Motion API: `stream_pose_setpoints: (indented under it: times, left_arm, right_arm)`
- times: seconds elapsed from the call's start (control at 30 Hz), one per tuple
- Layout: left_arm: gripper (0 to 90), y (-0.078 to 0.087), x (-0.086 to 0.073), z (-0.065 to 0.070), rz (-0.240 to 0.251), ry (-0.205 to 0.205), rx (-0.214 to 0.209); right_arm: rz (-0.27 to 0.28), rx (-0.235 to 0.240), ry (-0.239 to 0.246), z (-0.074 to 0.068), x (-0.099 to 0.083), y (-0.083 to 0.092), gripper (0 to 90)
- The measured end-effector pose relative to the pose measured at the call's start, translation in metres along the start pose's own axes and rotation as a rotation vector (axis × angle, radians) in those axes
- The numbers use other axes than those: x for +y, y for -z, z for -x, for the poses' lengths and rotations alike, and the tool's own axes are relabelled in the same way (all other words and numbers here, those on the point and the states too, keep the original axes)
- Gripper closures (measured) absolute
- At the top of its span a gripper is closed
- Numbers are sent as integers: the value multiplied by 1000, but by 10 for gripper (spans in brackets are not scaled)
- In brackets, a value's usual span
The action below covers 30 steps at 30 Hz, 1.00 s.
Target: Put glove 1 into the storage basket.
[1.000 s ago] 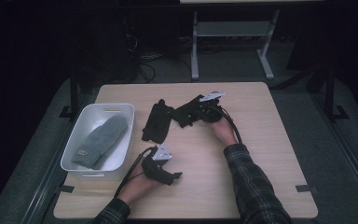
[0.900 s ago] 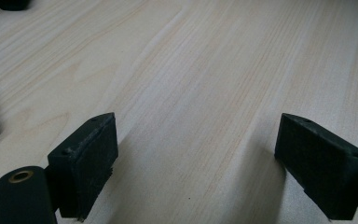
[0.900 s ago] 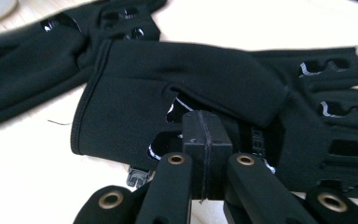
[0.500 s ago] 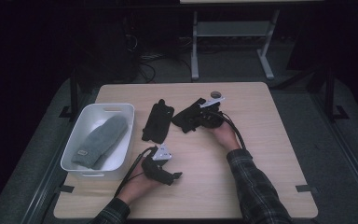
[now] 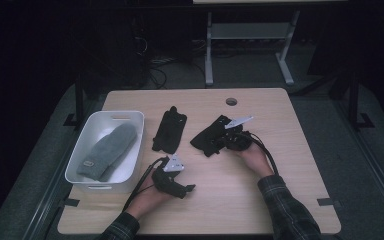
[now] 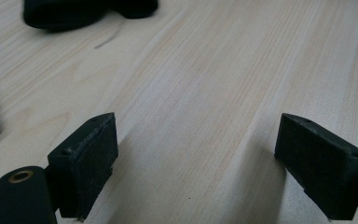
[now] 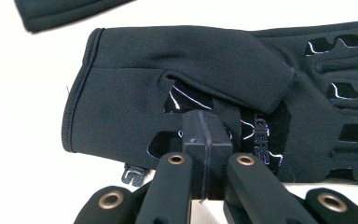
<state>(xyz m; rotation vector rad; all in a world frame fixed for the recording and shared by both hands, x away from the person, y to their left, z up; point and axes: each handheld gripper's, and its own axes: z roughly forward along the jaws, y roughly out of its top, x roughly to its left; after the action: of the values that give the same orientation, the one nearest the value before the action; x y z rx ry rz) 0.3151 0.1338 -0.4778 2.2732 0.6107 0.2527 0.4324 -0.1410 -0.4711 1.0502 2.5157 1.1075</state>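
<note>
A black glove (image 5: 206, 138) (image 7: 191, 70) lies flat on the wooden table (image 5: 290, 165), right of centre. My right gripper (image 5: 228, 140) (image 7: 204, 128) rests on the glove near its cuff with its jaws pressed together, and looks pinched on the fabric. A second black glove (image 5: 170, 130) (image 7: 60, 11) lies to the left of the first, apart from it. My left gripper (image 5: 187, 188) (image 6: 196, 158) sits low over bare wood near the front edge, open, with nothing between its pads.
A white bin (image 5: 130, 116) stands at the table's left side with a grey mitten (image 5: 107, 150) in it. A round cable hole (image 5: 231, 101) is at the back edge. A dark blurred shape (image 6: 74, 9) lies beyond the left gripper.
The right gripper has pulled back toward the person, and the right-hand glove has slid with it. The left gripper has stayed put.
</note>
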Motion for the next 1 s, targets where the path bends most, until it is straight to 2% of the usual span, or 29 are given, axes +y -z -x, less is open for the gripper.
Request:
stream_pose_setpoints:
  times: [0.47, 0.77, 0.9, 1.0]
  left_arm:
    - [122, 0, 0, 0, -4, 0, -1]
    - [122, -1, 0, 0, 4, 3, 1]
    - [122, -1, 0, 0, 5, 3, 1]
    - [122, -1, 0, -1, 6, 2, 3]
  right_arm:
    - [-63, 33, 72, -20, -34, 40, 900]
    - [-89, 51, 76, -33, -58, 65, 898]
    - [-79, 46, 94, -39, -61, 75, 887]
    - [-37, 88, 98, -49, -59, 81, 888]
